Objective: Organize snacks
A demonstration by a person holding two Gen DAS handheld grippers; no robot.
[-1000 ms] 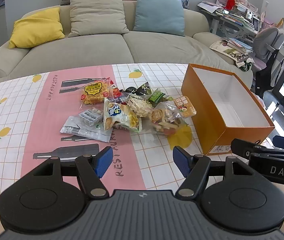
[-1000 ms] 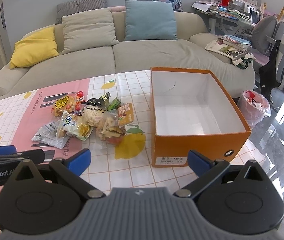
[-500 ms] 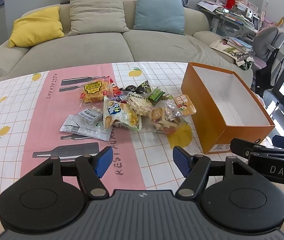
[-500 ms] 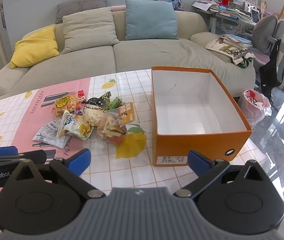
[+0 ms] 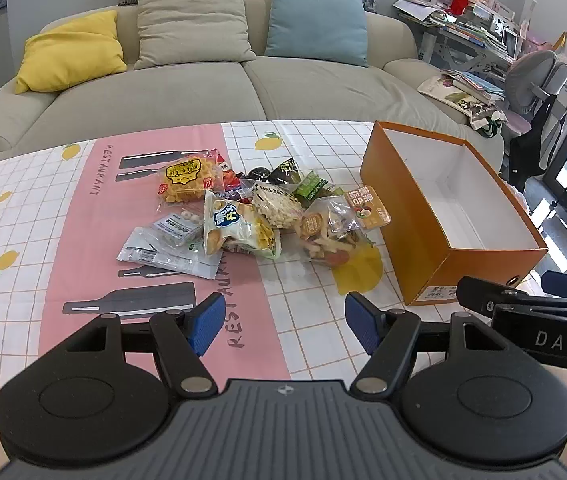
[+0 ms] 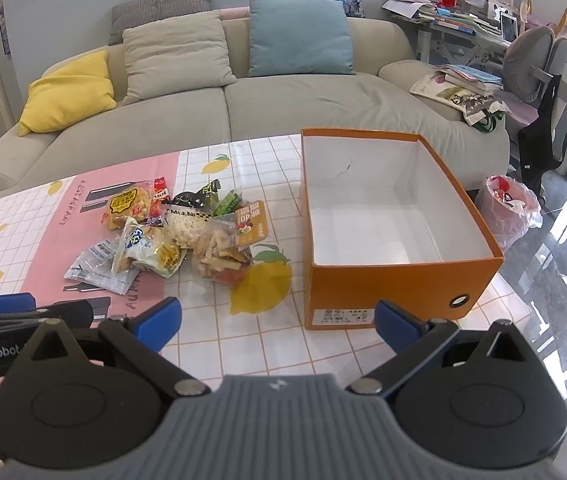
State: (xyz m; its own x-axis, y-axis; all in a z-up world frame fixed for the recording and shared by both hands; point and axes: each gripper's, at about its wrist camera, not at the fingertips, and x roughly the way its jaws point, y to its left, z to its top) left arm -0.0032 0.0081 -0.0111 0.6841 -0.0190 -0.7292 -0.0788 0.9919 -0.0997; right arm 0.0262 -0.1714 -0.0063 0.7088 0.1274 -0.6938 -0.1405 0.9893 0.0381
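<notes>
Snacks (image 5: 251,208): we count a heap of sealed packets, all on the surface (image 5: 23,216) left of the orange box (image 5: 415,240), none inside. We find the box's white interior bare. We hold the left hand-held gripper (image 5: 283,322) and right hand-held gripper (image 6: 277,320) spread wide, empty, near the table edge. We judge sorting not yet begun; every packet remains to move.
</notes>
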